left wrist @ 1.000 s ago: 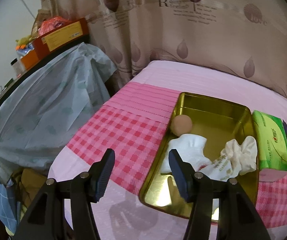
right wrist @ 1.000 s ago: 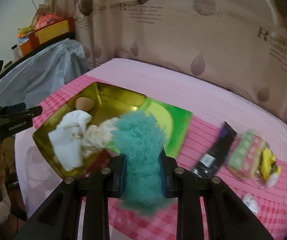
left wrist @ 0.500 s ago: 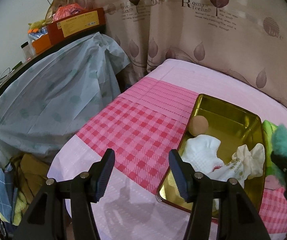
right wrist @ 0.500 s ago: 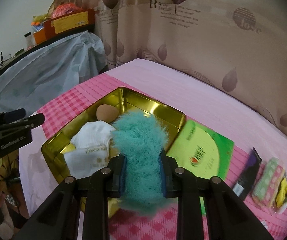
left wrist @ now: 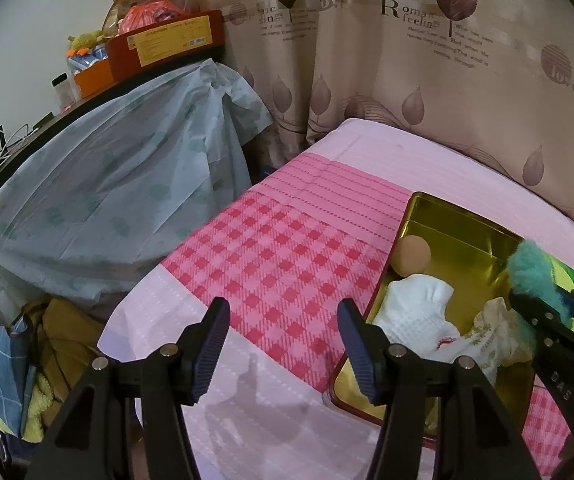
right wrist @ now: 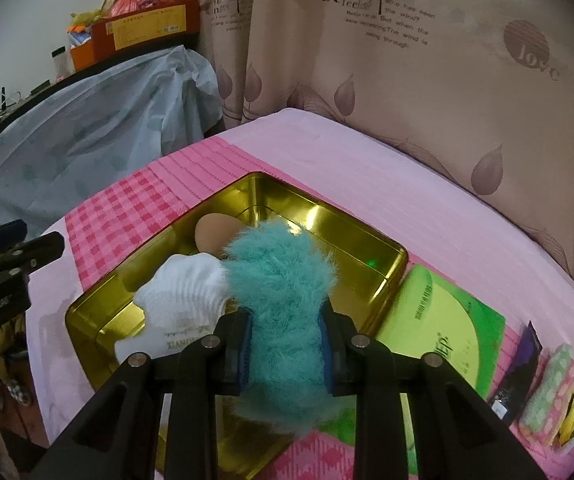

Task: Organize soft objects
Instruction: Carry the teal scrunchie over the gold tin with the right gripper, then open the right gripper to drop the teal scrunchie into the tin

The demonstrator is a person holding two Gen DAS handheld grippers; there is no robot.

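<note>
Your right gripper [right wrist: 285, 340] has its jaws clamped on a fluffy teal sock [right wrist: 279, 300], poised over the gold tin [right wrist: 387, 258] for dropping beside the white socks [right wrist: 183, 292] at nine o'clock, while your left gripper [left wrist: 283, 344] waits open-jawed.

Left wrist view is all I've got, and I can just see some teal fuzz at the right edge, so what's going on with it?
Observer: The right gripper is shut on a teal fluffy thing, held over the gold tin.
Operator: What's past the tin that I can't see?
Observer: Beside the green tissue pack lie a dark sachet and a pink and green packet.
Operator: Any writing on the white sock?
Observer: Yes, the white sock has printed letters near its cuff, too small to read surely.
</note>
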